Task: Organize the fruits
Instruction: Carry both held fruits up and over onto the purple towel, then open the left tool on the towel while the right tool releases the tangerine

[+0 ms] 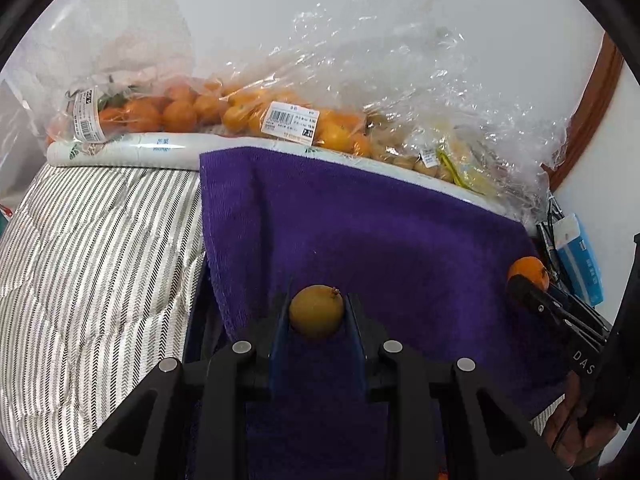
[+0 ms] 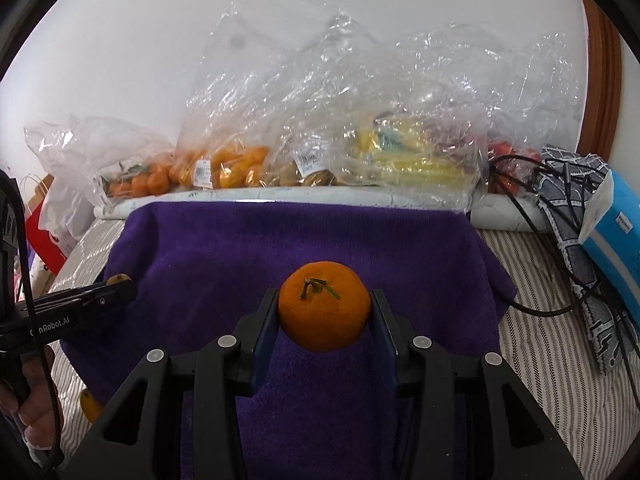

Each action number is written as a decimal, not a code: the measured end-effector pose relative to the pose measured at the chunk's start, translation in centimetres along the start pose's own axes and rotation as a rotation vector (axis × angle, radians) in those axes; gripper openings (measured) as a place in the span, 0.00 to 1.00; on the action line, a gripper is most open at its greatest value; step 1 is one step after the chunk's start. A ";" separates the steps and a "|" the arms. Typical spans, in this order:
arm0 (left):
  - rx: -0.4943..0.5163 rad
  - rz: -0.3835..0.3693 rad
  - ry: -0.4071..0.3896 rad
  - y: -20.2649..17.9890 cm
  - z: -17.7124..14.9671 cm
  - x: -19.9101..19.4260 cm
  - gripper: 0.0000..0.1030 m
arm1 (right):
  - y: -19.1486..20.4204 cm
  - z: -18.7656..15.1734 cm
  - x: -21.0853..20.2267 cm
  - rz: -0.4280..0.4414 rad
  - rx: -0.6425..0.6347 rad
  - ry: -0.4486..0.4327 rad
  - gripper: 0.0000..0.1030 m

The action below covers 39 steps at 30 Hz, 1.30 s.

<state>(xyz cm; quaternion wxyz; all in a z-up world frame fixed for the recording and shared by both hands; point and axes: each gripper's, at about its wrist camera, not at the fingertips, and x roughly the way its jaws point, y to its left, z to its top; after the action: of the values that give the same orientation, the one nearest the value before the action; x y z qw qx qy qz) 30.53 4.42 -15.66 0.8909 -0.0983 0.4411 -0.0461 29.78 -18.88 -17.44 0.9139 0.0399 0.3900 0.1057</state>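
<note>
Left gripper [image 1: 316, 312]: fingers clamped on small round brown-yellow fruit [image 1: 316, 311], dark stem nub on top. Right gripper [image 2: 325, 312]: fingers clamped on glossy orange mandarin [image 2: 325, 312], green stem up. Purple towel [image 1: 360, 232] beneath both. Bagged fruit [image 2: 240, 168] beyond fingertips.

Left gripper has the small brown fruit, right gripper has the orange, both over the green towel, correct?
Not quite: the towel is purple, as the right wrist view shows. The rest holds: left gripper grips the small brown fruit, right gripper the orange.
</note>
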 end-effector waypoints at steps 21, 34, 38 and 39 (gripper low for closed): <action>0.059 -0.035 0.034 -1.8 -0.4 -0.2 0.47 | 0.7 -0.4 0.1 -0.023 -0.037 0.002 0.50; 0.038 -0.032 -0.026 -1.7 -1.8 -6.4 0.54 | 2.3 0.5 -7.2 -0.057 -0.006 -0.106 0.60; 0.013 -0.040 -0.049 -1.5 -2.5 -8.5 0.54 | 3.6 -0.4 -9.8 -0.074 -0.031 -0.123 0.60; 0.013 -0.038 -0.053 -1.4 -2.7 -9.0 0.54 | 3.9 -0.7 -10.4 -0.077 -0.037 -0.127 0.60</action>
<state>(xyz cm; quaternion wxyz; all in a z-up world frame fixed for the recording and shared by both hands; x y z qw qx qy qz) 22.96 4.18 -9.96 0.9018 -0.1022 0.4150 -0.0632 21.62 -17.44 -9.96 0.9408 0.0147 0.3303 0.0752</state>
